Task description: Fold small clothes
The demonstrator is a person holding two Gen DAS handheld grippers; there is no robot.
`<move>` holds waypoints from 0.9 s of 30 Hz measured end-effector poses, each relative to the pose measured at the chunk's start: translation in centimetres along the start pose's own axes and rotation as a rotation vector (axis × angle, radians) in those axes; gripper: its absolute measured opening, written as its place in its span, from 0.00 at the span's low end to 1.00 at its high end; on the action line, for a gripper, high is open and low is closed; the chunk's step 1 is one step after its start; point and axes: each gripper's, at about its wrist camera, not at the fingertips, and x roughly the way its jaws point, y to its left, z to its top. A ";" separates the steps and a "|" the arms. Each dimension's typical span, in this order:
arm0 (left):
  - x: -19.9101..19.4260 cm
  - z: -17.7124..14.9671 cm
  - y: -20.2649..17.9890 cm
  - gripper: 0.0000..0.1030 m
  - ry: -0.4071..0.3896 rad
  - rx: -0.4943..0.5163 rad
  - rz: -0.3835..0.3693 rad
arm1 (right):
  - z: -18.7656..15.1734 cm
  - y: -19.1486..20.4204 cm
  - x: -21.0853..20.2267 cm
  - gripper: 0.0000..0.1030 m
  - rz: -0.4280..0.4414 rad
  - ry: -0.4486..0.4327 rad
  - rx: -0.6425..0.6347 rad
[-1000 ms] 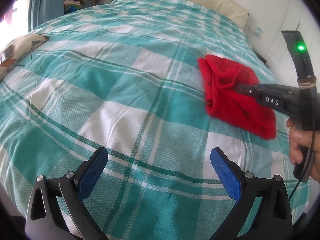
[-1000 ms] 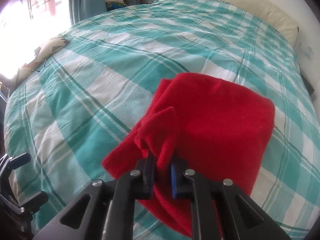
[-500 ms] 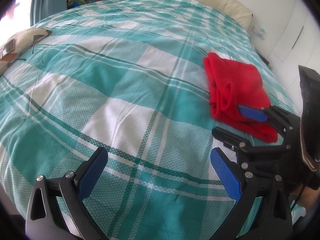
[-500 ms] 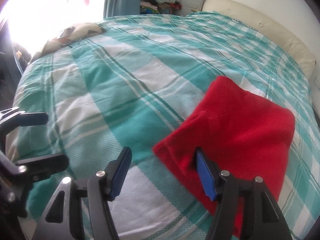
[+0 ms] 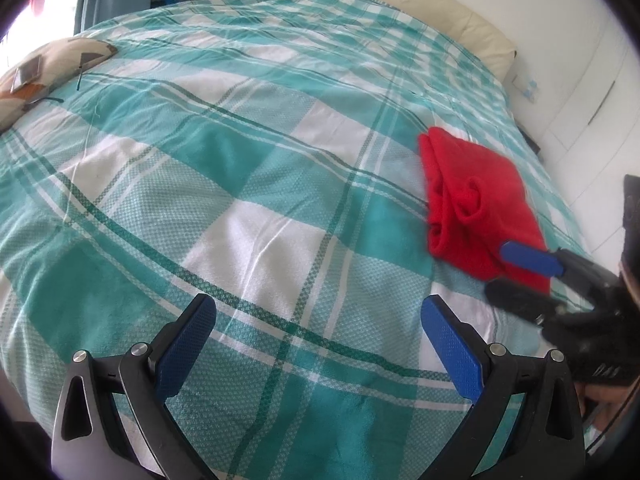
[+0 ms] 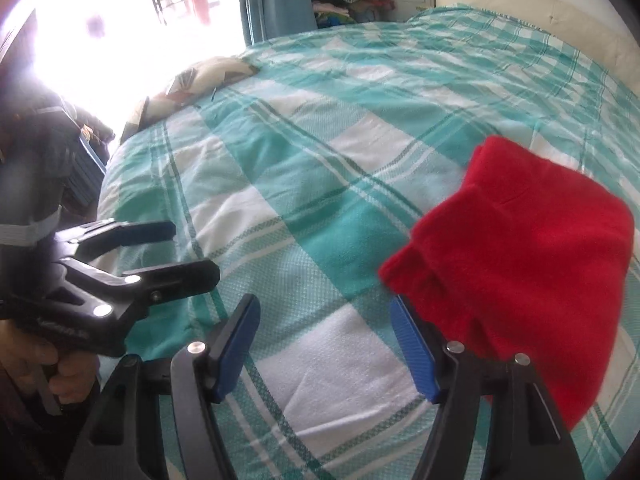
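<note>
1. As the right gripper (image 6: 324, 348) hung just beside the near corner of the red cloth (image 6: 520, 248), its blue jaws stood spread with only bedspread between them; they had just been opening, and the cloth was no longer pinched.
2. The cloth lay folded on the checked bedspread (image 5: 248, 184), toward the bed's right edge, with a loose roll of fabric bunched on its top in the left wrist view.
3. The left gripper (image 5: 316, 344) hovered over bare bedspread, well apart from the cloth, jaws spread and empty.
4. To finish the fold well, I would have said the right gripper should draw clear without snagging the near corner, since its right pad sat touching or nearly touching the hem.
5. That bunched roll looked worth pressing flat before another fold, or the soft fabric might spring open.
</note>
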 end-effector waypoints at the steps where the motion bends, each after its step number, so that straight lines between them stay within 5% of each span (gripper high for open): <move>1: 0.0 0.1 0.0 0.99 -0.004 0.001 0.005 | 0.5 -0.8 -0.9 0.66 -0.017 -0.028 0.029; 6: -0.2 0.1 -0.1 0.99 -0.013 0.006 0.015 | 3.4 -6.0 -1.9 0.66 -0.311 -0.108 0.152; 10: -0.1 -0.1 -0.3 0.99 -0.014 0.027 0.038 | 4.4 -8.3 1.0 0.66 -0.479 -0.072 0.182; 16: 0.1 -0.1 -0.2 0.99 -0.005 0.031 0.047 | 1.9 -4.6 6.4 0.65 -0.537 0.044 -0.007; 22: 0.0 -0.3 -0.8 0.99 -0.009 0.049 0.044 | 1.0 -4.3 5.8 0.64 -0.536 0.039 -0.010; 27: -0.2 -0.4 -1.0 0.99 -0.017 0.059 0.059 | 0.0 -3.4 2.7 0.64 -0.448 0.001 0.016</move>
